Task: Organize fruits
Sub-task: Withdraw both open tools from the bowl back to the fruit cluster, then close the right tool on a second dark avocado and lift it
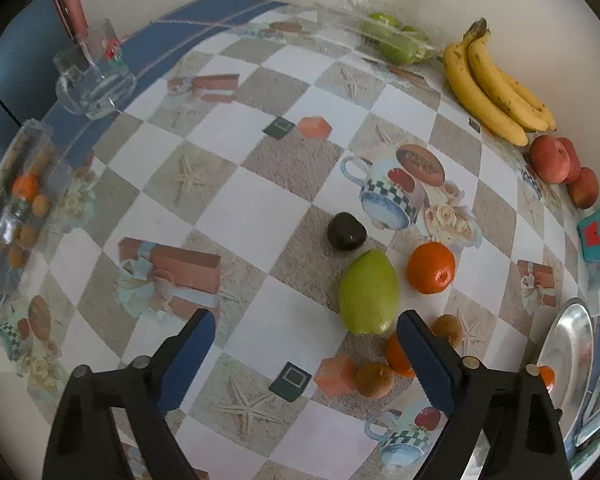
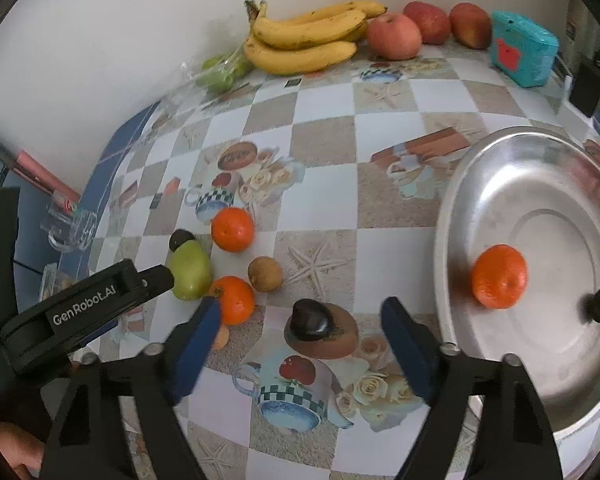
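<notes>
The left tool [image 1: 306, 344] hangs spread wide and empty over the counter [image 1: 260, 216], a green pear [image 1: 368, 292] lying just ahead, nearer its right finger, with a dark plum [image 1: 346, 231] beyond and an orange [image 1: 431, 267] to the right. The right tool [image 2: 300, 320] is likewise released, holding nothing; another dark plum [image 2: 311, 319] sits on the counter between its fingertips. Right of it, a steel tray [image 2: 500, 184] carries an orange [image 2: 499, 276].
</notes>
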### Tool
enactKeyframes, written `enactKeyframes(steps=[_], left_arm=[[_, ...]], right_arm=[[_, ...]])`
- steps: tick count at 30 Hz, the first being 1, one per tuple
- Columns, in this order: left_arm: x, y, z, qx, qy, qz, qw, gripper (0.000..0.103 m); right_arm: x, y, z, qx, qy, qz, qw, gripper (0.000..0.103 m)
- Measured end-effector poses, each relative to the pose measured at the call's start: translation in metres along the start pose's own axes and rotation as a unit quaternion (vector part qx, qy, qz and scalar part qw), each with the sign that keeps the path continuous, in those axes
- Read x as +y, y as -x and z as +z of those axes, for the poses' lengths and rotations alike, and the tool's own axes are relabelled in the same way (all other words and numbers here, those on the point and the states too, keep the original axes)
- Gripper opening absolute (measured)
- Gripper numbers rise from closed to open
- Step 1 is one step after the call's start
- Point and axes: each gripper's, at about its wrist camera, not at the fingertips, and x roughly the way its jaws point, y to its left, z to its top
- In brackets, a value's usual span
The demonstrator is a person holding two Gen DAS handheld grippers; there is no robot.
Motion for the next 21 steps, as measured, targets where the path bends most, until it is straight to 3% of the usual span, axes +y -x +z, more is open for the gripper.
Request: enactKeyframes(steps=[3, 14, 21], left_arm=[[-0.003, -0.006, -0.002, 0.014, -0.001, -0.007, 0.9999, 0.087], [-0.004, -0.018, -0.003, 0.040, 0.005, -0.021, 0.9990, 0.080], [-0.004, -0.016, -0.002, 0.036, 0.001, -0.022, 0.9991, 0.074]], right_arm=[[0.002, -0.009, -0.001, 0.011, 0.006, 0.001, 1.000, 0.063], [0.009, -0.036, -0.003, 0.043, 0.037, -0.014, 0.998, 0.052], [0.008, -0.039, -0.003, 0.044, 0.042, -0.025, 0.998, 0.035]])
